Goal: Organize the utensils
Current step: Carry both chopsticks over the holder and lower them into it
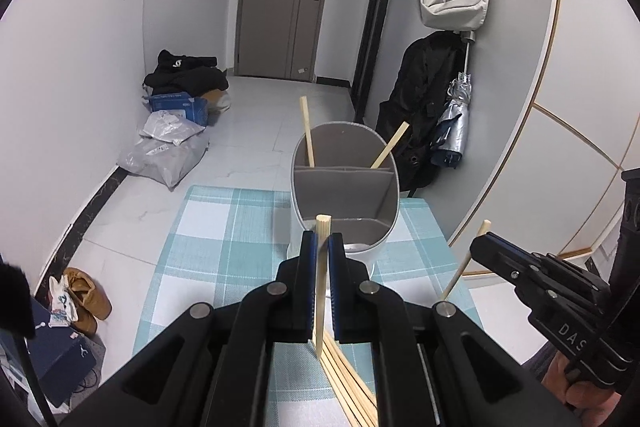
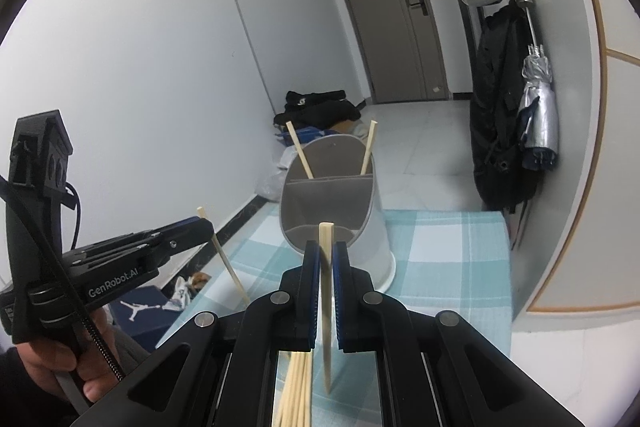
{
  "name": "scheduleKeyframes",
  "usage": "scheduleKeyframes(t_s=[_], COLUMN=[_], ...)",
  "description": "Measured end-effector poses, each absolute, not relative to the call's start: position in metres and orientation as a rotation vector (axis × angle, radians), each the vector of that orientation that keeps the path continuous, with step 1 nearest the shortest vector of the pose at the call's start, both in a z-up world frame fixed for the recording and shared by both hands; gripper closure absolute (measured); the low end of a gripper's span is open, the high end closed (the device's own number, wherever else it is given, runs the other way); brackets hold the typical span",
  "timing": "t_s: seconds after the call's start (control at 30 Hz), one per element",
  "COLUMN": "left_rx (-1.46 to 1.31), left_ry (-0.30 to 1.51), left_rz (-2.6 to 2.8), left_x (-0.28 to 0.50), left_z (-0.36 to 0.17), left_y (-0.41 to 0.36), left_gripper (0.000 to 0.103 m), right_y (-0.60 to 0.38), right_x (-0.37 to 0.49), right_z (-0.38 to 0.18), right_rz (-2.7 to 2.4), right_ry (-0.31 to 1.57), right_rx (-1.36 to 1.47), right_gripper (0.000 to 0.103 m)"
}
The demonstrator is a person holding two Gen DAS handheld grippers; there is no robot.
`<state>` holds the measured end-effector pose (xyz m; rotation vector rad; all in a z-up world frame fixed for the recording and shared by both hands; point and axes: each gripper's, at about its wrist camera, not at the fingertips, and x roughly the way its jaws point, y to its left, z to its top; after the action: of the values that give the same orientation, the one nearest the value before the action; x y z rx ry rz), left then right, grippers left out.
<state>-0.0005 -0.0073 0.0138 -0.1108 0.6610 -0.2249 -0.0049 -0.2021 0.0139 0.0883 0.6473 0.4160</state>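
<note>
Each gripper, left gripper (image 1: pixel 322 247) and right gripper (image 2: pixel 328 253), is clamped on one upright chopstick (image 1: pixel 322 267), ready for dropping into the holder (image 1: pixel 344 183) at the table's (image 1: pixel 208 227) far edge.

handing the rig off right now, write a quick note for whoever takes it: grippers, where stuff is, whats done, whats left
Left gripper: shut on one chopstick, held roughly upright above the mat.
Right gripper: shut on another chopstick, also upright.
Holder: grey divided utensil holder on the checked placemat, just ahead of both grippers. Two chopsticks already stand in its far compartment; the near compartments look empty.
Loose pile of chopsticks lies on the mat below the grippers.
Done: two in the holder.
Left: drop the two held ones in, probably the far compartment with the others, then clear the pile.
</note>
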Motion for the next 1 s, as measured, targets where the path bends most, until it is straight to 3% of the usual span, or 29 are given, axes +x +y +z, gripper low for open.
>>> scheduleKeyframes(t_s=[1.0], left_rx=[-0.068], left_ry=[0.554], left_rz=[-0.367], left_x=[0.036], left_z=[0.112], left_y=[-0.017], left_gripper=[0.100], right_y=[-0.187], right_x=[0.034], right_z=[0.109], right_rz=[0.468], right_ry=[0.521], right_rx=[0.080], right_gripper=[0.098])
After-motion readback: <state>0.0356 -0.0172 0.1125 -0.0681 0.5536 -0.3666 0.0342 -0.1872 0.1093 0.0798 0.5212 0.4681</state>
